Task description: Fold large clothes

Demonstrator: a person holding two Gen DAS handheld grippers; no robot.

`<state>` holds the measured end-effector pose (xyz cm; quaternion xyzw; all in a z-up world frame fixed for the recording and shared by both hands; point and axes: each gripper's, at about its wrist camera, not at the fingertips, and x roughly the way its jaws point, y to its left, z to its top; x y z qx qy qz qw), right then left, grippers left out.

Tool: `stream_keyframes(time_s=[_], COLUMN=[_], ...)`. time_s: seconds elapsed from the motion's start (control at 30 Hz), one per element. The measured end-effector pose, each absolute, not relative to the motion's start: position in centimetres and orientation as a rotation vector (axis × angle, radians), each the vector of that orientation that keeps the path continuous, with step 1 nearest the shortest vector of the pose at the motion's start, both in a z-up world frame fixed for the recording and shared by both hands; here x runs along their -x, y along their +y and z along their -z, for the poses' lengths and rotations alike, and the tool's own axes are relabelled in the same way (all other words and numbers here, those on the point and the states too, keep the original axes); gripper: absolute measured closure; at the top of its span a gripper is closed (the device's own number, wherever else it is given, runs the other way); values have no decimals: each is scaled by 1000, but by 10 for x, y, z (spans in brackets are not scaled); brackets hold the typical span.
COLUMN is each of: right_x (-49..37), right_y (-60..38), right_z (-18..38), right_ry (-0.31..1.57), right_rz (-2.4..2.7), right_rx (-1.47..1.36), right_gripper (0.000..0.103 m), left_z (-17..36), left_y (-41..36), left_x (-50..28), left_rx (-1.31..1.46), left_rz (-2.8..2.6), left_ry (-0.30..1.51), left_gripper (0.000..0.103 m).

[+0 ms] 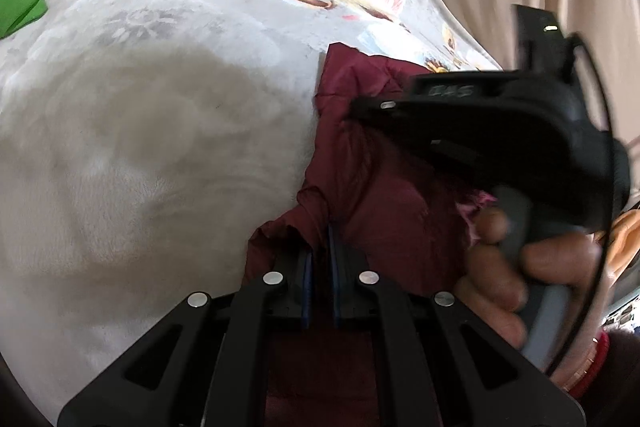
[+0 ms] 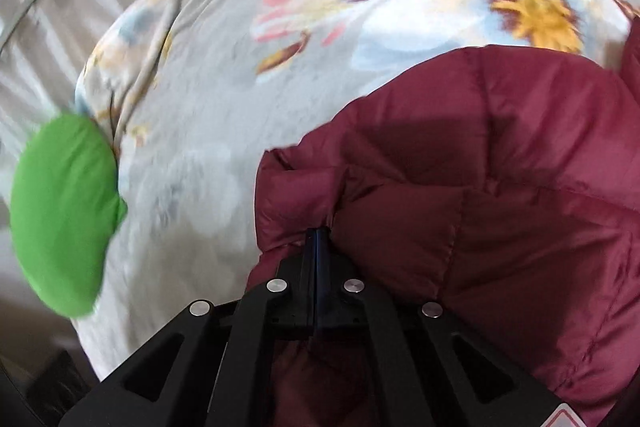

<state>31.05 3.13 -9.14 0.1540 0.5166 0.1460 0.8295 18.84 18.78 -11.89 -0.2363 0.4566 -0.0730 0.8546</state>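
Both grippers have the maroon puffer jacket (image 2: 460,167) pinched by its near edge, lifted a little over the flowered blanket (image 1: 168,27) on the bed. The left gripper (image 1: 320,247) has its jaws clamped on a fold of it; the right gripper (image 2: 318,239) has its jaws pressed together on another fold. The two sit close side by side, the right hand (image 1: 516,267) just beside the left gripper. The jacket's bulk runs away from both, toward the far side of the bed, so the fold looks likely to go forward. A green cushion (image 2: 60,211) lies well apart.

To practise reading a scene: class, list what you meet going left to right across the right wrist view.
Beige curtain → green cushion → floral blanket → right claw → maroon puffer jacket.
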Motion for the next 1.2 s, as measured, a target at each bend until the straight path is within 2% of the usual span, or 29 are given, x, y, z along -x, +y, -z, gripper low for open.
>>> stream_keyframes(time_s=[0.13,0.17,0.2,0.33,0.37,0.4,0.47,0.5,0.63,0.67,0.7,0.73,0.9,0.93,1.03,1.07,1.2], right_x=[-265,-247,-220,-122,-92,-73,-38,-31,-31,-35,-37,-40,-29,-27,-54,-54,-33], right_y=[0,-14,-38,-139,-168,-187,-225,-238,-276,-280,-280,-282,-262,-266,-275,-279,-292], right_z=[48,39,31,20,18,17,18,21,55,63,67,67,2,5,69,86,61], right_ry=[958,930,904,873,873,872,856,857,908,909,906,901,689,697,932,953,876], right_rz=[-223,-194,-143,111,214,281,366,373,316,296,286,266,230,243,326,310,439], right_rx=[-309,-290,-265,-273,-276,-288,-369,-411,-617,-661,-688,-716,-604,-573,-488,-515,-539], right_gripper=[98,94,89,82,74,59,41,41,41,47,78,97,100,100,102,103,103], left_z=[118,118,118,118,118,118,117,116,115,115,115,114,113,113,113,113,114], left_y=[186,185,185,180,179,177,174,171,167,166,166,166,164,162,158,157,160], left_x=[-188,-188,-187,-183,-181,-179,-178,-178,-183,-183,-185,-186,-187,-187,-188,-188,-190], left_rx=[487,484,481,451,440,432,413,402,399,400,403,412,382,363,325,318,321], left_rz=[141,138,136,126,118,111,94,79,27,20,10,1,-14,-18,-27,-28,-16], left_ry=[960,960,959,942,934,929,920,917,923,926,933,941,965,965,967,972,984], left_gripper=[96,96,96,96,96,96,96,96,96,96,96,96,96,96,95,95,96])
